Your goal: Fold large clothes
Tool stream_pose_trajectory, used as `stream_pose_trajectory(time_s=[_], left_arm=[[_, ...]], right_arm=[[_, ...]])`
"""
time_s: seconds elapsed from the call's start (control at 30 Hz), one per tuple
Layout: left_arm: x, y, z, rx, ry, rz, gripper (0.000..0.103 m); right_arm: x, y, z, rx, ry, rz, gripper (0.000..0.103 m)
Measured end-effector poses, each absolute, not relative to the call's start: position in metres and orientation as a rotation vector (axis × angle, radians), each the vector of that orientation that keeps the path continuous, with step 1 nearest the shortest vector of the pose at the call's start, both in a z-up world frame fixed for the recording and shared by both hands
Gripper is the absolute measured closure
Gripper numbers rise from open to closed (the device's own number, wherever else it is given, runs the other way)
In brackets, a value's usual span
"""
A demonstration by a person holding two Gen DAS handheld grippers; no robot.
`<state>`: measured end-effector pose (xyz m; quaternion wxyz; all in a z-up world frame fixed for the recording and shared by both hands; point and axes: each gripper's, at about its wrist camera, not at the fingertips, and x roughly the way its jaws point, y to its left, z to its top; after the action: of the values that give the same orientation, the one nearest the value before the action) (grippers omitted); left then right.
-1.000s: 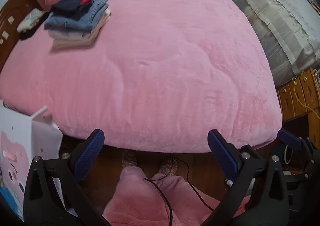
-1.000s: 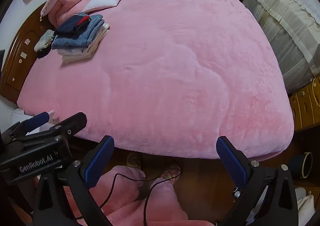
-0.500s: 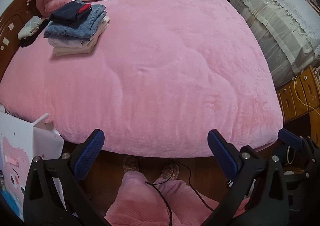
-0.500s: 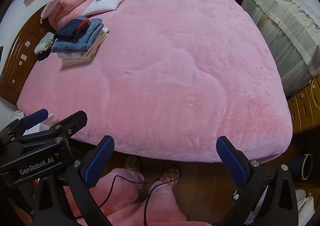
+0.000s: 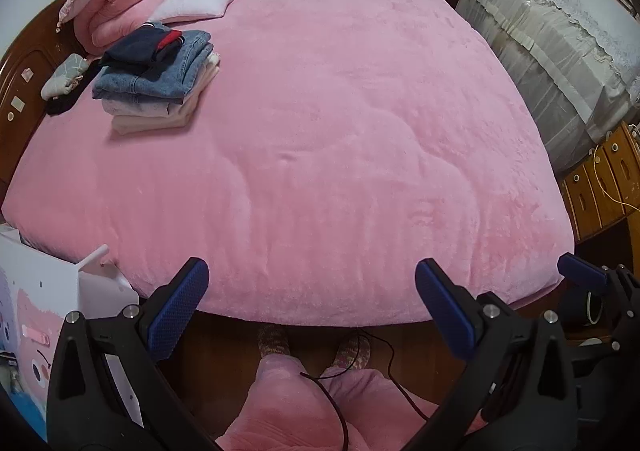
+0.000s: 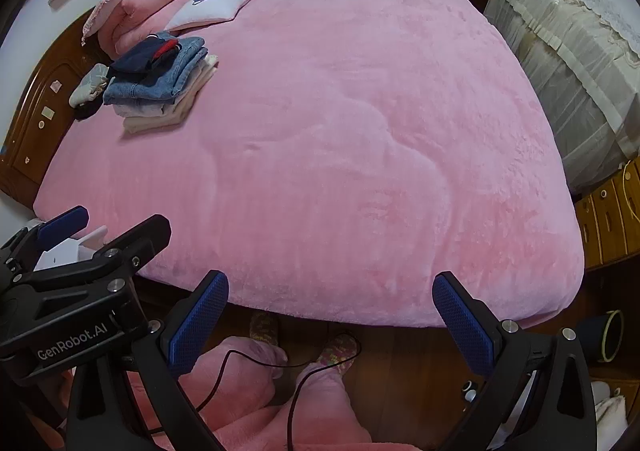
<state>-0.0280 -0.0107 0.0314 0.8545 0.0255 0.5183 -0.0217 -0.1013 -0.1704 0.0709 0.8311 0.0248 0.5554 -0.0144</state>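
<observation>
Now both the left gripper and right gripper hang wide apart and hold nothing above the pink bed, maybe because the folded clothes already sit stacked.

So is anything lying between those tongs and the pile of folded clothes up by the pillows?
Nothing visible does. Both the left tongs and right tongs hang open off the bed's near edge, and only bare pink blanket stretches to the pile of folded clothes.
</observation>
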Motion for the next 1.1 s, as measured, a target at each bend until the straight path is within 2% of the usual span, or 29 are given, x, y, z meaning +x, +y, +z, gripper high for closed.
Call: stream_pose_trajectory(time_s=[1.1], left_arm=[[-0.026,-0.018,0.041,0.074,1.042,-0.052,0.002]], right_arm=[[-0.101,-0.171,0.084,0.053,1.160,-0.024,0.000]])
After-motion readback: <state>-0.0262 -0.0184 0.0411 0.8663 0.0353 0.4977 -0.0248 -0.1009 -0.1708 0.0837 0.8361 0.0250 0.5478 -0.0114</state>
